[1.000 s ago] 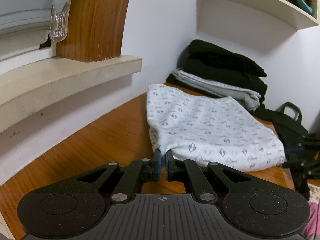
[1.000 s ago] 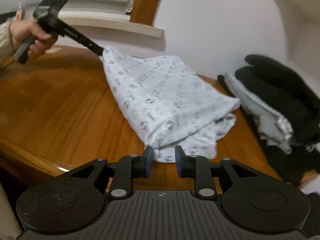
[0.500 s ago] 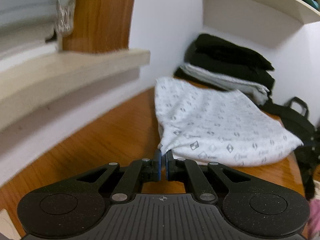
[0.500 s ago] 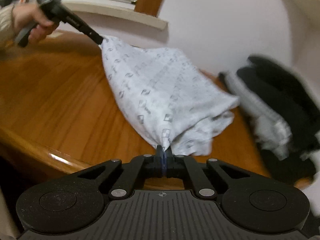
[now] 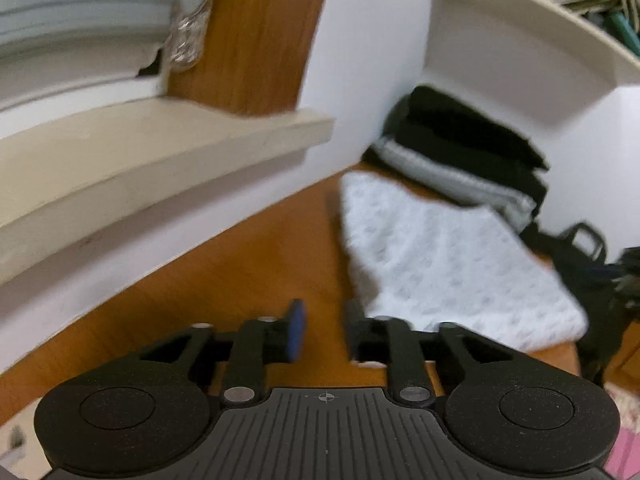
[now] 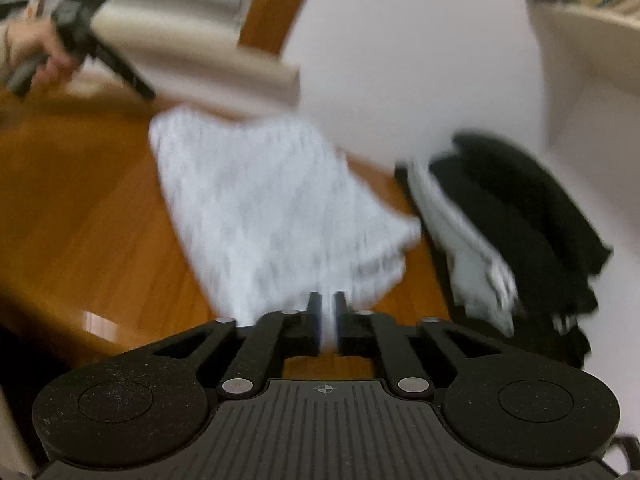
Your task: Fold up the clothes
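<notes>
A corner of a white-walled room holds a polished orange-brown wooden table point(image 6: 80, 208), bounded at the rear by a cream window ledge point(image 5: 152, 152) and a brown wooden window post point(image 5: 256, 32); a cream wall shelf point(image 5: 532, 24) carries books. On the table lies the folded white garment with a small grey printed pattern point(image 5: 448, 264), its far edge close to a stack of folded black and grey clothes point(image 5: 460, 152) in the corner. The left gripper point(image 5: 322, 330) has just been opening; its jaws stand apart over bare wood with nothing between them, the garment's near corner just beside the right-hand finger. In the right wrist view the left gripper, held by a hand point(image 6: 36, 52), hangs clear of the cloth. The right gripper point(image 6: 327, 320) has likewise just been opening; its jaws show a narrow gap with white cloth in it, and whether the pads press it cannot be told through the blur.
</notes>
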`<state>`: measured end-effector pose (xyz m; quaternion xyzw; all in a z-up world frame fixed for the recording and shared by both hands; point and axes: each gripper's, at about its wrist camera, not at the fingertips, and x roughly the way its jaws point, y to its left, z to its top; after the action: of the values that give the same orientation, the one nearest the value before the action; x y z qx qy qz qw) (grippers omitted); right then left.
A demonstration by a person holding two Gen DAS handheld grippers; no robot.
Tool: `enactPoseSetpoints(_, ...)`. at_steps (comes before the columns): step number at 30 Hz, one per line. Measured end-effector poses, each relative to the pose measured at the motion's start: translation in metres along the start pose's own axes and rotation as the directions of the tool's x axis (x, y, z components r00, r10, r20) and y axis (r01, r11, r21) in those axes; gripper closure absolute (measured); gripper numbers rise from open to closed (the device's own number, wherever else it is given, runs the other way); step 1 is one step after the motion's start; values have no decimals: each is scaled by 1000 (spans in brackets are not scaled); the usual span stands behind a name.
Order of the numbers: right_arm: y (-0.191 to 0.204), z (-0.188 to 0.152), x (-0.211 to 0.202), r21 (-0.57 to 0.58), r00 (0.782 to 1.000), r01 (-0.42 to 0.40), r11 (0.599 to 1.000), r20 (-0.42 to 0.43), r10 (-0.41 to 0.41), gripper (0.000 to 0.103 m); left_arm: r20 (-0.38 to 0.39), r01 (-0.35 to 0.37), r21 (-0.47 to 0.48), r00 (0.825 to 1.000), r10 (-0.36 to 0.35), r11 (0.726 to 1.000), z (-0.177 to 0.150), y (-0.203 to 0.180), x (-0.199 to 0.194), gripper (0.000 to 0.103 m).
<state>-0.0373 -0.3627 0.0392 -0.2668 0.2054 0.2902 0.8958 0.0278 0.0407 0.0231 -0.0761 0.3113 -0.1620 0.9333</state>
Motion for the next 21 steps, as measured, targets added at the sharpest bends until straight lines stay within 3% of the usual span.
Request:
enactPoseSetpoints(5, -3, 10, 38, 148, 989, -92, 985, 128, 73, 80, 75, 0, 28, 997, -2, 1000, -1, -36, 15, 67)
enactPoseSetpoints(8, -2, 0, 60, 188, 989, -134, 973, 91, 118, 79, 8, -75, 55, 997, 75, 996, -7, -44, 36, 67)
enactPoseSetpoints(11, -10, -13, 59, 217, 988, -143, 966, 86, 127, 79, -72, -140, 48, 987, 143, 989, -15, -35, 52, 68)
enactPoseSetpoints(17, -29, -28, 42, 288, 989, -137, 948, 93, 115, 76, -66, -146, 20, 987, 147, 989, -13, -28, 50, 69)
enactPoseSetpoints(21, -15, -23, 35, 225, 978, -181, 957, 147, 150, 61, -48, -157, 13, 986, 158, 987, -13, -27, 47, 68)
